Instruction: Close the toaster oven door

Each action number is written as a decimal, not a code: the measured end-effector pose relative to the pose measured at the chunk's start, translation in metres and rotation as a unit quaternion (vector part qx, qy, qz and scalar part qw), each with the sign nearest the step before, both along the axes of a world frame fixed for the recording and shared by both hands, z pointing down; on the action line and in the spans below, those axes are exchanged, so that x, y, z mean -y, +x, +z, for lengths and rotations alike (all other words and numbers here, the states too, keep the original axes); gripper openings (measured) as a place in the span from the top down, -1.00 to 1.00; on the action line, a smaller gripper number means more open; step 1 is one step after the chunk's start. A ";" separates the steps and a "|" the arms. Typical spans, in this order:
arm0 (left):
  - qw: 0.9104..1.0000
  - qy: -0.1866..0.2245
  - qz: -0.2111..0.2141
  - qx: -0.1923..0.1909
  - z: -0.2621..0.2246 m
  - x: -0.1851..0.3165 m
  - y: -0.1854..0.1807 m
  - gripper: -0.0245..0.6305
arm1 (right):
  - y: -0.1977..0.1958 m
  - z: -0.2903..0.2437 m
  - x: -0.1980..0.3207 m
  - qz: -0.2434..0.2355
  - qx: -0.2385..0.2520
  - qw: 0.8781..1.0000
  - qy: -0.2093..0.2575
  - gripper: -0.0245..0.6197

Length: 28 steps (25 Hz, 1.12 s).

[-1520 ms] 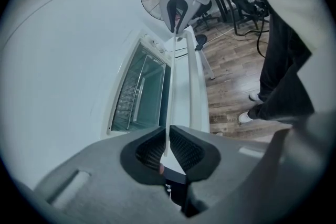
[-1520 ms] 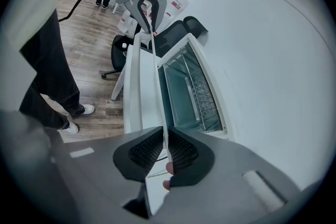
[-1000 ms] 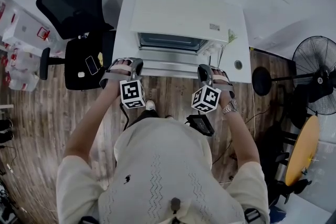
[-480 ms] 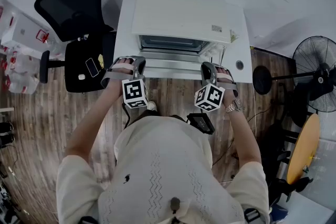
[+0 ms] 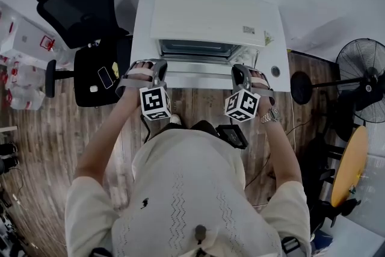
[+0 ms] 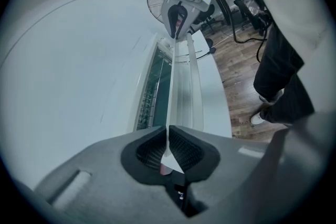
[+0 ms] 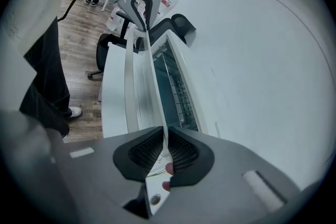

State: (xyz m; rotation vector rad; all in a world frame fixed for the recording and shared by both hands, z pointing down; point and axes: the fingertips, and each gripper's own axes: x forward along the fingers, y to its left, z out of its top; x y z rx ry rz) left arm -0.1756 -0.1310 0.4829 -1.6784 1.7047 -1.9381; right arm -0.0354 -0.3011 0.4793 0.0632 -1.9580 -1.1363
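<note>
Our left tongs [image 6: 168, 148], which have just been closing tighter, and our right tongs [image 7: 165, 152] each pinch the door [image 5: 198, 79] edge stretched between them, so we can swing it shut evenly.

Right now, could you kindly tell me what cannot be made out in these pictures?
Oven interior: head view, the oven top hides all but a strip.
Label on that top: head view, too small to read.
Flat item on the black chair: head view, too small to identify.

An office, by its swivel chair [image 5: 75, 0], pedestal fan [image 5: 361, 78] and plank floor [image 5: 36, 147]
</note>
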 end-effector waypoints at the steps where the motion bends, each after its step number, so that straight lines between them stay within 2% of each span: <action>1: 1.000 0.000 0.000 0.001 0.000 0.001 -0.001 0.87 | -0.001 0.000 0.001 0.000 0.001 1.000 -0.001 0.80; 21: 1.000 0.012 -0.011 0.011 -0.007 0.012 -0.014 0.89 | -0.016 -0.006 0.011 0.002 0.025 1.000 0.001 0.79; 28: 0.999 0.028 -0.022 0.013 -0.012 0.022 -0.026 0.92 | -0.028 -0.010 0.020 0.002 0.024 1.000 0.002 0.80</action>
